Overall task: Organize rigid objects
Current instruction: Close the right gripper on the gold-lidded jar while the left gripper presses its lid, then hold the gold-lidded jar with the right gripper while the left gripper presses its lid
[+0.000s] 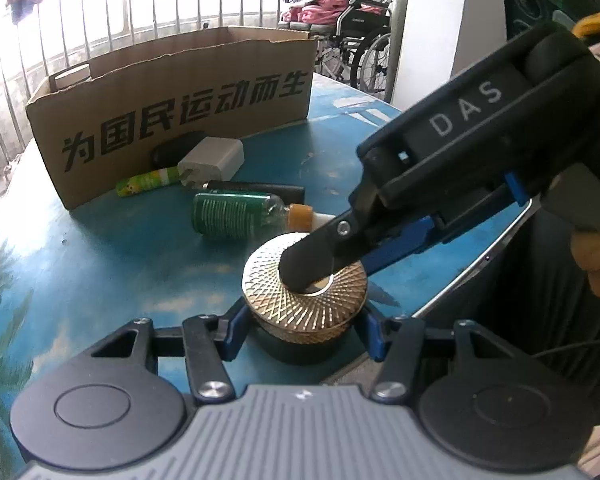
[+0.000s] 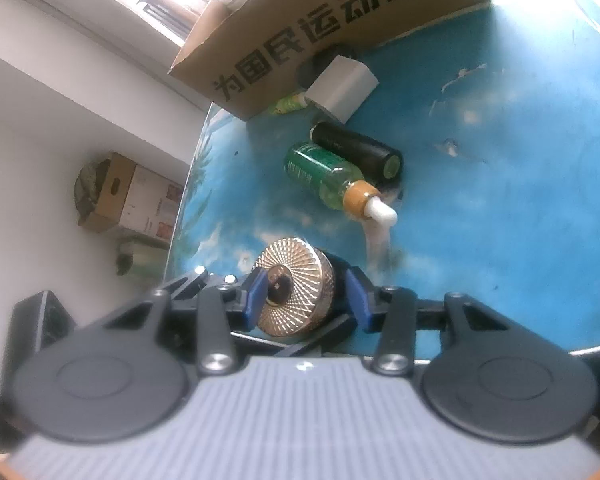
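Note:
A round jar with a gold patterned lid (image 1: 300, 300) stands on the blue table near its front edge. My left gripper (image 1: 300, 330) is shut on the jar's dark body below the lid. My right gripper (image 1: 306, 270) comes in from the right and closes on the lid, one finger (image 1: 306, 264) lying across the lid's top. In the right wrist view the gold lid (image 2: 300, 280) sits between my right gripper's (image 2: 306, 290) blue pads. A green bottle (image 1: 236, 216) with an orange cap lies just beyond.
An open cardboard box (image 1: 172, 108) with black print stands at the back of the table (image 1: 100, 260). In front of it lie a white charger (image 1: 212, 160), a black tube (image 1: 256, 189), a small green tube (image 1: 148, 182) and a dark object. The table edge (image 1: 472, 276) runs right.

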